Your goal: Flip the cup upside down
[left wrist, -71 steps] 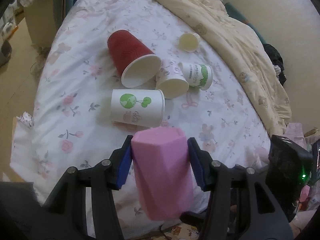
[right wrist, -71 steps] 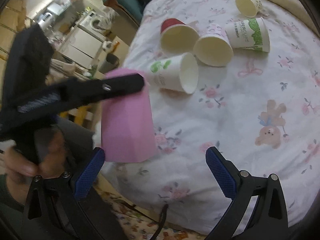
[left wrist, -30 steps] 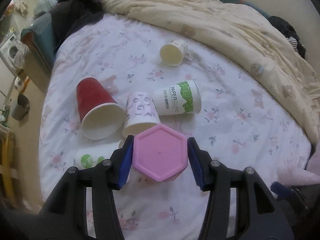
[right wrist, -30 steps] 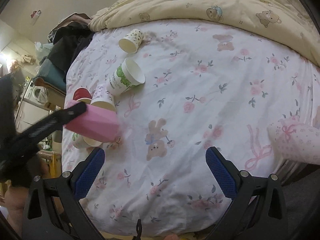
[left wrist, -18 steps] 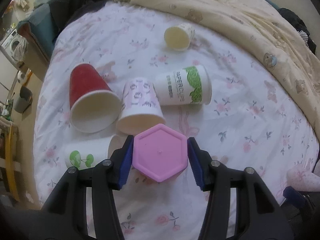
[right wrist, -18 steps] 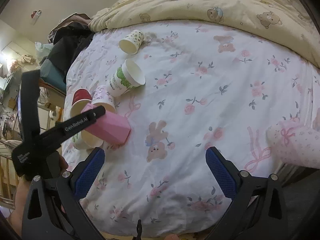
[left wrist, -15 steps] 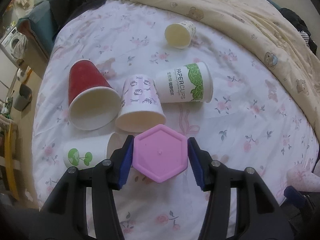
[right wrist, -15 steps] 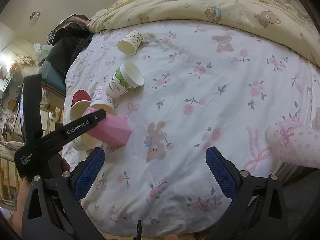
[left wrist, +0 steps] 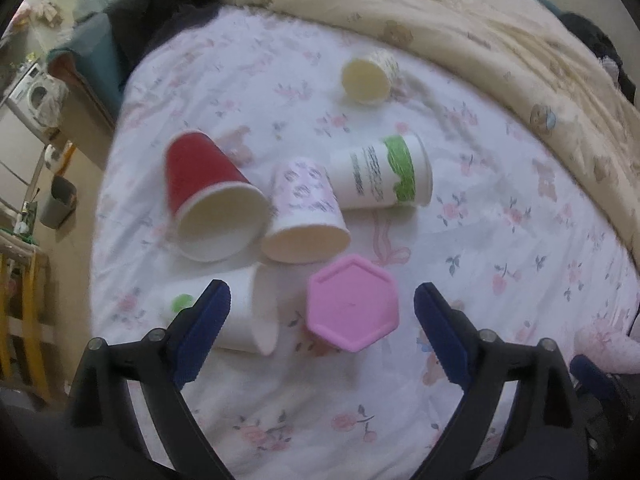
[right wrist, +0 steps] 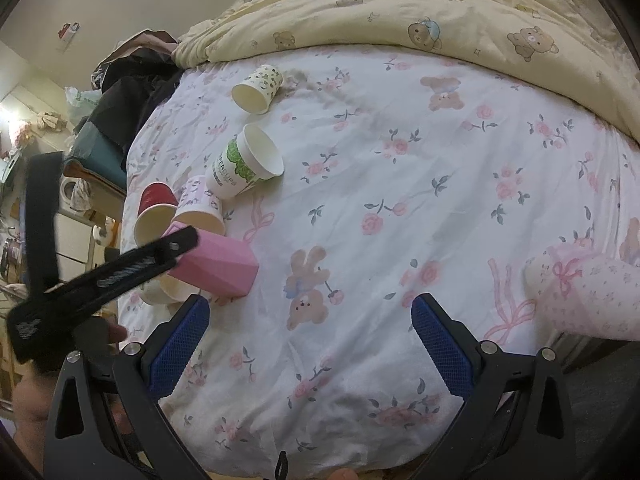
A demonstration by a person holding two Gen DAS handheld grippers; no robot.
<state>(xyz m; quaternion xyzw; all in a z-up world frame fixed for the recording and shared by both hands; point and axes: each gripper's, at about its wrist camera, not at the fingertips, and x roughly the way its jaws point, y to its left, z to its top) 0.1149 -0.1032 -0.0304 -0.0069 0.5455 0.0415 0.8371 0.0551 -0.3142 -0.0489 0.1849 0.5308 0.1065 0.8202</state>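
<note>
The pink hexagonal cup point(left wrist: 353, 305) stands upside down on the floral bed sheet point(left wrist: 500, 248), its flat base facing up. My left gripper point(left wrist: 322, 320) is open, with its blue pads apart on either side of the cup and not touching it. In the right wrist view the pink cup point(right wrist: 218, 266) rests on the sheet with the left gripper's black finger point(right wrist: 120, 270) in front of it. My right gripper point(right wrist: 306, 346) is open and empty above the sheet's front part.
Several paper cups lie on their sides: a red one point(left wrist: 210, 200), a pink patterned one point(left wrist: 306, 212), a green-banded one point(left wrist: 384, 174), a white one with a green tree point(left wrist: 240, 316) and a small one point(left wrist: 368, 78). A yellow bear quilt point(right wrist: 440, 4) covers the far side.
My left gripper has opened and let go of the pink cup, which now stands base up on the sheet. The right gripper has barely moved.
</note>
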